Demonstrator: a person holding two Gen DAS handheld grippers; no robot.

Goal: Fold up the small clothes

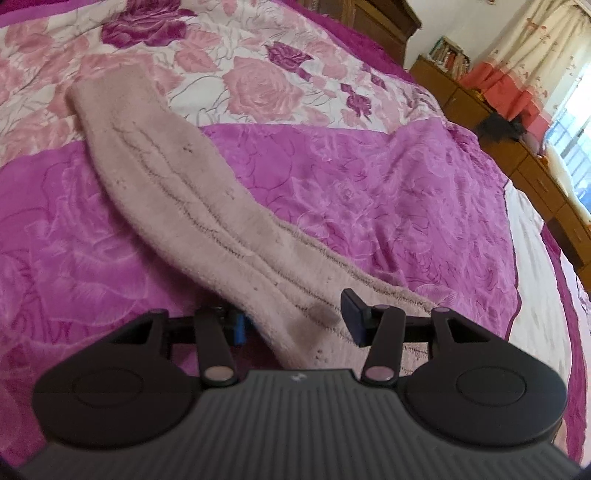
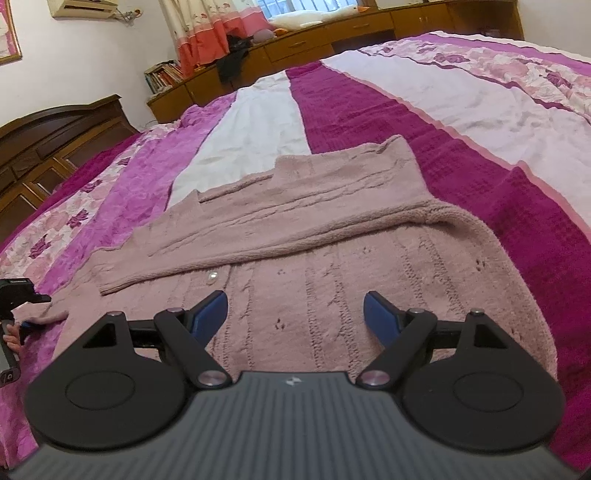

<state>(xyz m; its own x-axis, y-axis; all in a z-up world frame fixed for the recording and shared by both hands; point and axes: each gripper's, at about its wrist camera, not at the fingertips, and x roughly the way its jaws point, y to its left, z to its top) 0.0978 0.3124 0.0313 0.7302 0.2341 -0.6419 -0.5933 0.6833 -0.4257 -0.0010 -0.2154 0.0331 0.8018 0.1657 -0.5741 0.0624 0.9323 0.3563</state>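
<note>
- My left gripper (image 1: 295, 317) is pinching the cuff end of the pink cardigan's sleeve (image 1: 173, 177); knit fills the gap between the pads. That sleeve runs away from me across the magenta band of the bedspread (image 1: 388, 192), towards the floral strip.
- My right gripper (image 2: 295, 319) hangs spread wide over the cardigan (image 2: 332, 266), holding nothing, blue pads clear of the knit.
- The cardigan lies flat, buttons up, mid-bed. One sleeve (image 2: 295, 206) is already folded across the chest. The other is the one I'm holding.
- My read of the step: carry this sleeve over the body to match the folded one.
- To do it well: keep the pinch firm, lift the cuff clear so the knit doesn't drag and bunch, lay it parallel to the first sleeve, release only once flat.
- The right gripper can press the body near the button (image 2: 212, 277) if the cloth starts to shift.
- Risk: loose knit stretches and can snag on a pad edge.
- Around: wooden headboard (image 2: 55, 140), low cabinets (image 2: 314, 40) with books (image 2: 162, 75), curtains (image 2: 207, 33). All well off the bed, nothing blocks the path.
</note>
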